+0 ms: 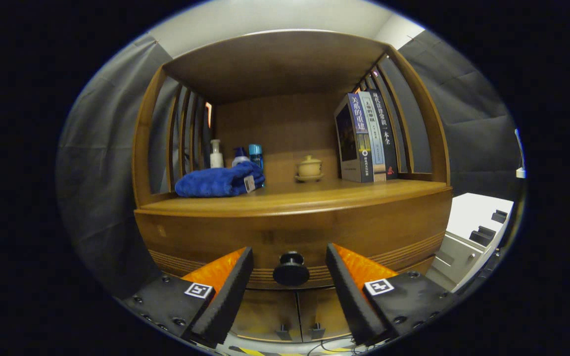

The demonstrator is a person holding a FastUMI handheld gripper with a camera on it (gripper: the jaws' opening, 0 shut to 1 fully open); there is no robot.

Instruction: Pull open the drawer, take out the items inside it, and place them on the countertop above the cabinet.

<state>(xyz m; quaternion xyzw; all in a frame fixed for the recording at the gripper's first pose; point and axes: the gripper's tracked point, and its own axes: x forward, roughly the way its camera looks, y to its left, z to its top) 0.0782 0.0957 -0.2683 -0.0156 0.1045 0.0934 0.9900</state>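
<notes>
A wooden cabinet faces me with its drawer front [206, 237] closed flush below the countertop [295, 200]. The drawer's round dark knob [291, 269] sits in the gap between my two fingers, with space on both sides and neither finger touching it. My gripper [290, 254] is open and holds nothing. The drawer's contents are hidden behind the closed front. On the countertop lie a folded blue towel [218, 181], a few small bottles [238, 155] behind it, a small lidded ceramic cup [308, 168] and three upright books [366, 136].
A shelf roof and slatted wooden sides enclose the countertop. Below the drawer are two small cabinet doors [295, 316] with handles. A white unit [473, 232] stands to the right of the cabinet. Grey cloth hangs on both sides.
</notes>
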